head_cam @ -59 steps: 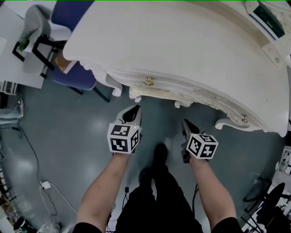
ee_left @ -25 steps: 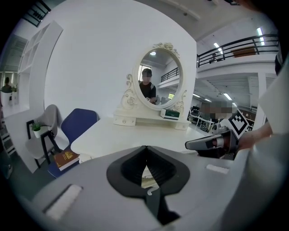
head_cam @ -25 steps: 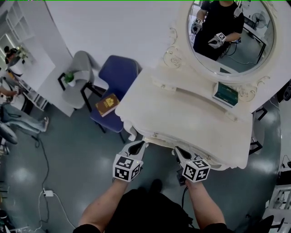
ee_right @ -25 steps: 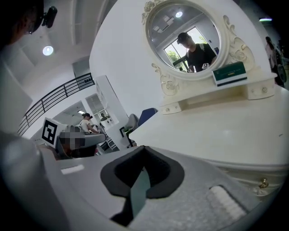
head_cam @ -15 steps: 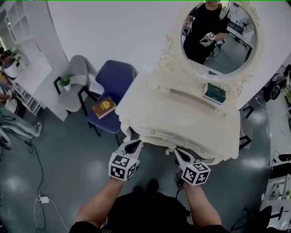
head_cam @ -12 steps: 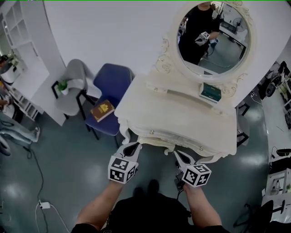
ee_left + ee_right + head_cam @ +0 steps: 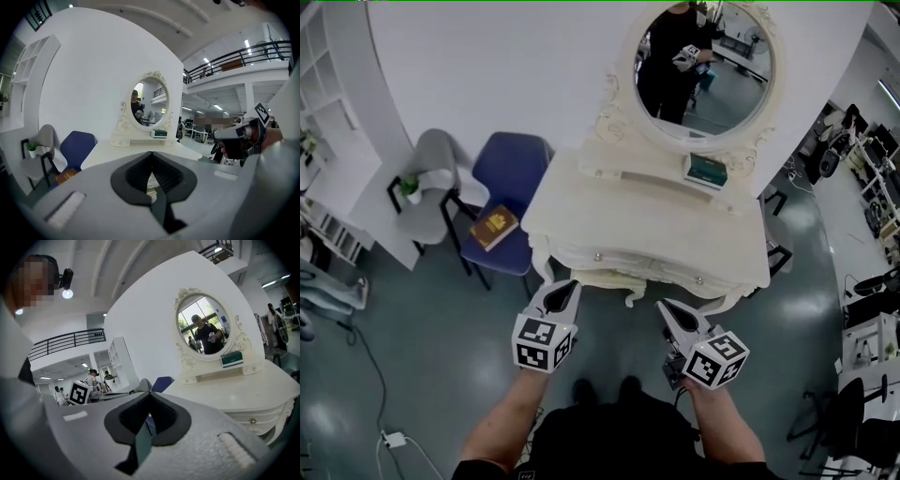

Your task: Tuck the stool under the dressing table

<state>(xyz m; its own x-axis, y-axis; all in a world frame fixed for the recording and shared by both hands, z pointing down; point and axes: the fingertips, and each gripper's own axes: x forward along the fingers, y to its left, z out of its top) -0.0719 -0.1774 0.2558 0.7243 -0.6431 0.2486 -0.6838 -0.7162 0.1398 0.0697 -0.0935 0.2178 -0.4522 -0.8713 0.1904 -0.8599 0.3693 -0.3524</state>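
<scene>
The person has drawn back since a couple of seconds ago. Then both grippers were close under the carved front edge; now the whole table and its mirror are in view.

From the left, a grey chair (image 7: 427, 183) stands by the wall. A blue chair (image 7: 514, 164) stands beside it with a book (image 7: 494, 228) on its seat. The left gripper (image 7: 566, 287) hangs near the front of the dressing table (image 7: 647, 220) without touching it, its jaws pressed together on nothing. The oval mirror (image 7: 703, 64) rises behind the top. The right gripper (image 7: 666, 307) is likewise closed and empty, just off the front edge.

No stool shows in any view; if it is tucked in, the tabletop hides it from above. I'd judge the tucking done or nearly so. Any last nudge should go in low and straight between the front legs, clear of the carved apron.
</scene>
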